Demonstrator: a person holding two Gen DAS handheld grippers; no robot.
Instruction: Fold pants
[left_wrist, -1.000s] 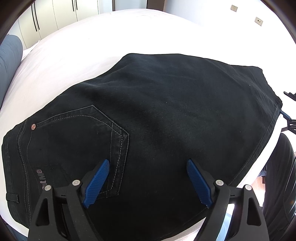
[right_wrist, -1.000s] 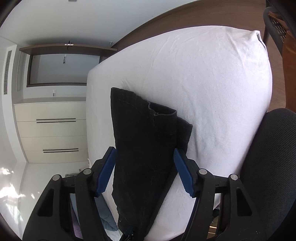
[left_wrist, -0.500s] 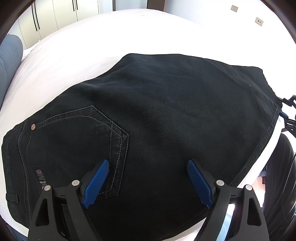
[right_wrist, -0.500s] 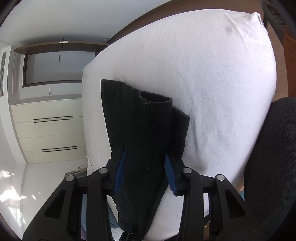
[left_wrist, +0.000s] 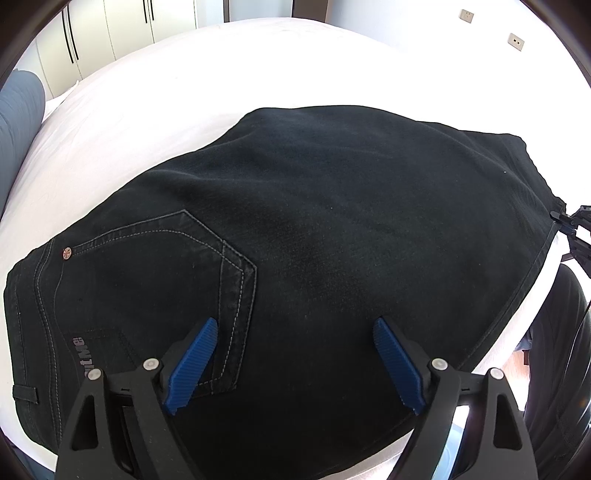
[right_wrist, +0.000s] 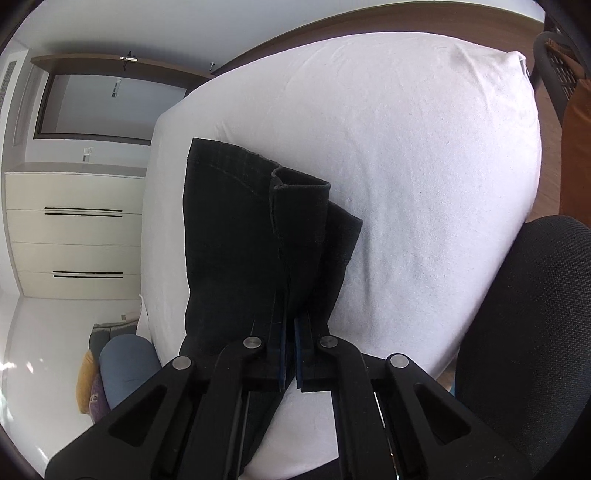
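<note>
Two layers of hem are being pinched by the right gripper (right_wrist: 290, 343), whose jaws are closed on the leg ends of the black pants (left_wrist: 314, 240) near the edge of the white bed (left_wrist: 147, 110). The left gripper (left_wrist: 293, 363) is being held with jaws wide apart above the seat area beside the back pocket (left_wrist: 173, 280), gripping nothing. Only a narrow strip of cloth is being clamped, so a layer is likely to be pulled free if the lift is done quickly. With the waist end not being pinned, the whole garment is at risk of being dragged off the mattress edge toward the black chair (right_wrist: 528, 332).
</note>
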